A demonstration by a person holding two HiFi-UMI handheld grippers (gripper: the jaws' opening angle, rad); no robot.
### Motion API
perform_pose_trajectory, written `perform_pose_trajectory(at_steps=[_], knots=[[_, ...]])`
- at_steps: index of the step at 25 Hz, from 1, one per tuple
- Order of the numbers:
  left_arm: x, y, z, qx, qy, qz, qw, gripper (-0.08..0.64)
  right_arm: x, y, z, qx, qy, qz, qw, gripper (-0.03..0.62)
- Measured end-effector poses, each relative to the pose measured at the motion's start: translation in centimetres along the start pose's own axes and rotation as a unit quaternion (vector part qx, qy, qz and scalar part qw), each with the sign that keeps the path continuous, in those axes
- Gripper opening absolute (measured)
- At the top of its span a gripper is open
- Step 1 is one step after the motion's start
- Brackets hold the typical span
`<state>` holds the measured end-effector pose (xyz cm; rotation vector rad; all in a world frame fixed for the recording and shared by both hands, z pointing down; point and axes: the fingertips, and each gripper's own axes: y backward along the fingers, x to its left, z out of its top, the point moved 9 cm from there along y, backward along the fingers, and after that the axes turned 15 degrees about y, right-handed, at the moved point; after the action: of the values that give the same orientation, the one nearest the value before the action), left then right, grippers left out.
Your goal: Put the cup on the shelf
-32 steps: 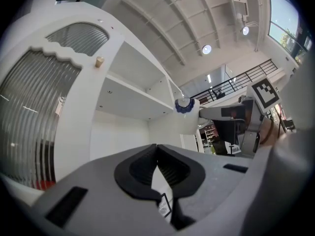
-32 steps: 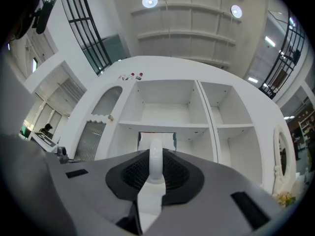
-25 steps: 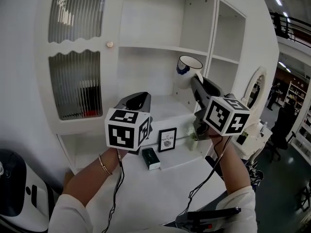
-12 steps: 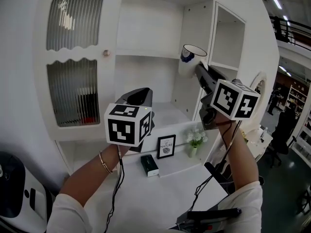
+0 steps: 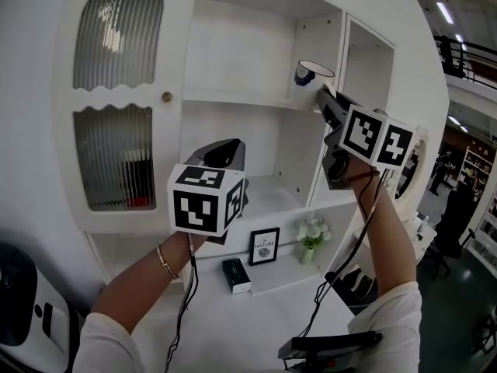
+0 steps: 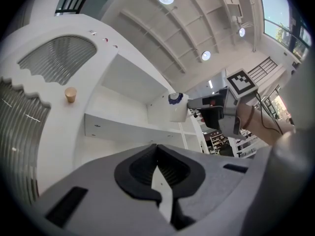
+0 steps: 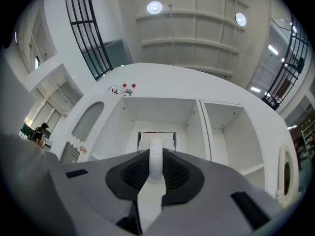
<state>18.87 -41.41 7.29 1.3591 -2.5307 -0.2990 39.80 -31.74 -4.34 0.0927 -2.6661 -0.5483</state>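
Observation:
A white cup (image 5: 310, 81) with a dark blue mark near its rim hangs tilted in front of the white cabinet, about level with the upper shelf board (image 5: 233, 99) and near the upright divider. My right gripper (image 5: 325, 101) is shut on the cup's handle (image 7: 155, 162), and the cup's body (image 7: 156, 140) shows just beyond the jaws. In the left gripper view the cup (image 6: 176, 107) is seen from the side. My left gripper (image 5: 222, 155) is lower, in front of the middle compartment, shut with nothing in it (image 6: 157, 154).
A framed picture (image 5: 265, 245), a small flower vase (image 5: 311, 236) and a dark box (image 5: 235, 275) stand on the bottom ledge. A ribbed glass door (image 5: 115, 155) with a knob (image 5: 166, 96) closes the cabinet's left side. A white appliance (image 5: 23, 309) sits at lower left.
My right gripper has carried the cup upward, from the middle compartment's height to the upper shelf's level. The left gripper has barely moved.

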Motion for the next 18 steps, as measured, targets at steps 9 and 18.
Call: perform_pose_trajectory(at_steps=[9, 18], knots=[[-0.2, -1.1, 1.0, 0.000, -0.007, 0.010, 0.9999, 0.008, -2.0, -3.9, 0.6, 0.012, 0.005, 0.007, 1.000, 0.074], [0.0, -2.2, 1.1, 0.002, -0.014, 0.022, 0.9997, 0.008, -3.2, -8.4, 0.1, 0.052, -0.011, 0.053, 0.997, 0.074]])
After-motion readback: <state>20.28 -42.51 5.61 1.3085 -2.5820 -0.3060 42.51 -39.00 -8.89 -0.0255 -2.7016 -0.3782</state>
